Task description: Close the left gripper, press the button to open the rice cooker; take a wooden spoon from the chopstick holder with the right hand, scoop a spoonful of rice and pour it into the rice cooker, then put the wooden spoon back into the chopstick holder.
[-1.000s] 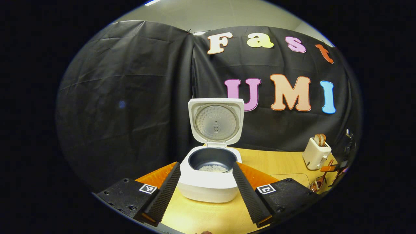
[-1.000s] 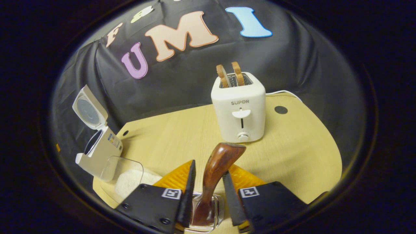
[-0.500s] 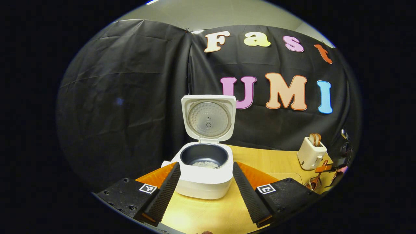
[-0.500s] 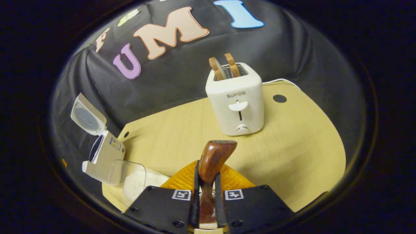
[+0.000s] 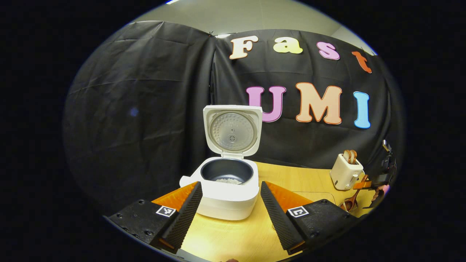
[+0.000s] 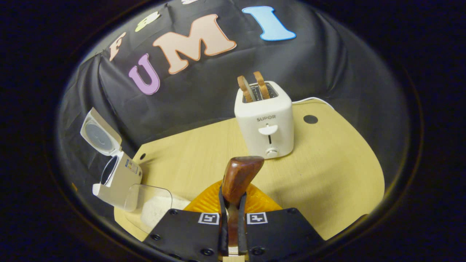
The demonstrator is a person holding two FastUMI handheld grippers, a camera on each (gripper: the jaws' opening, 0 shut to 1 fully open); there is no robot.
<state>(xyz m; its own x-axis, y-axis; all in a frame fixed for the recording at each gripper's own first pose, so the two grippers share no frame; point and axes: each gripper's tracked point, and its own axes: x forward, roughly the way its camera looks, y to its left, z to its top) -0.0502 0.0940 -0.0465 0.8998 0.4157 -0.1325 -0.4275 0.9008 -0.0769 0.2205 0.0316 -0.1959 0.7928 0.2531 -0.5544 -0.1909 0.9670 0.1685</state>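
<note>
My right tongs [image 6: 232, 218] are clamped on the wooden spoon [image 6: 238, 178] by its neck, handle end pointing toward the toaster [image 6: 264, 120]. It looks stiff, light and glossy, so I judge it could swivel unless gripped firmly. My left tongs [image 5: 229, 211] stand wide apart, holding nothing, before the rice cooker [image 5: 226, 193], whose lid is up, left of the toaster on the worktop [image 6: 327, 174].

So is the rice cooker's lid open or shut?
Open. The rice cooker's lid stands straight up behind the rice cooker, so you can see into the dark pot, with a little white rice at the bottom.
</note>
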